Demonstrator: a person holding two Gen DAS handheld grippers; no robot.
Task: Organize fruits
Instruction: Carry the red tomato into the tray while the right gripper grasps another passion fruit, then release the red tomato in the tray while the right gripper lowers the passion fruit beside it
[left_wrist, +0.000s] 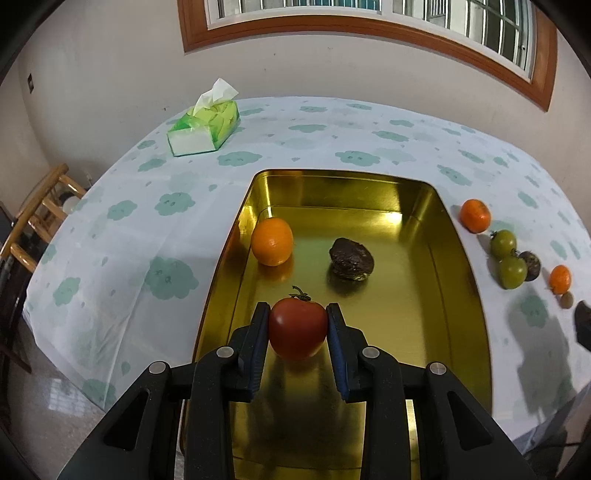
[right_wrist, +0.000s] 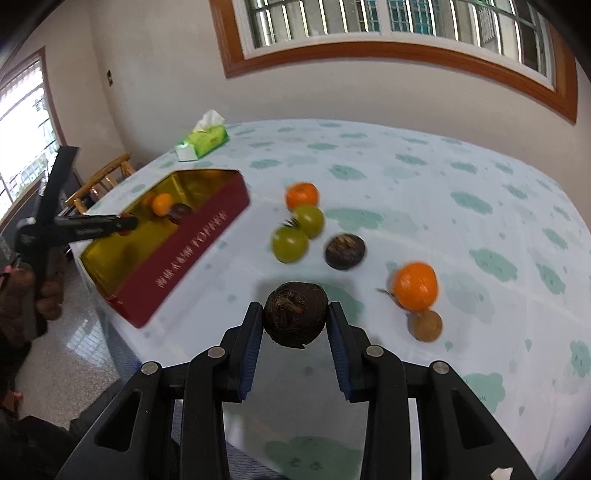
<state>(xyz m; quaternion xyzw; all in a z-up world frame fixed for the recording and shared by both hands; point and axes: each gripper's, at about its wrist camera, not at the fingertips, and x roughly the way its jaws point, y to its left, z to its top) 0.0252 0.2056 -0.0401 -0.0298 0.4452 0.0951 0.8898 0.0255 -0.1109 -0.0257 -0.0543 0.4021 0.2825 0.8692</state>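
My left claw (left_wrist: 297, 318) holds a tomato (left_wrist: 297, 328) over the tin's (left_wrist: 354, 176) near end; inside the tin, an orange (left_wrist: 272, 241) sits left. My right claw (right_wrist: 295, 314), right of the tin, holds a fruit (right_wrist: 295, 313).

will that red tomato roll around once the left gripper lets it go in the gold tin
Probably a little. The red tomato is round and glossy, and the tin floor looks smooth and flat, so it may roll until it meets a wall. Its skin looks soft, so the left gripper should release low.
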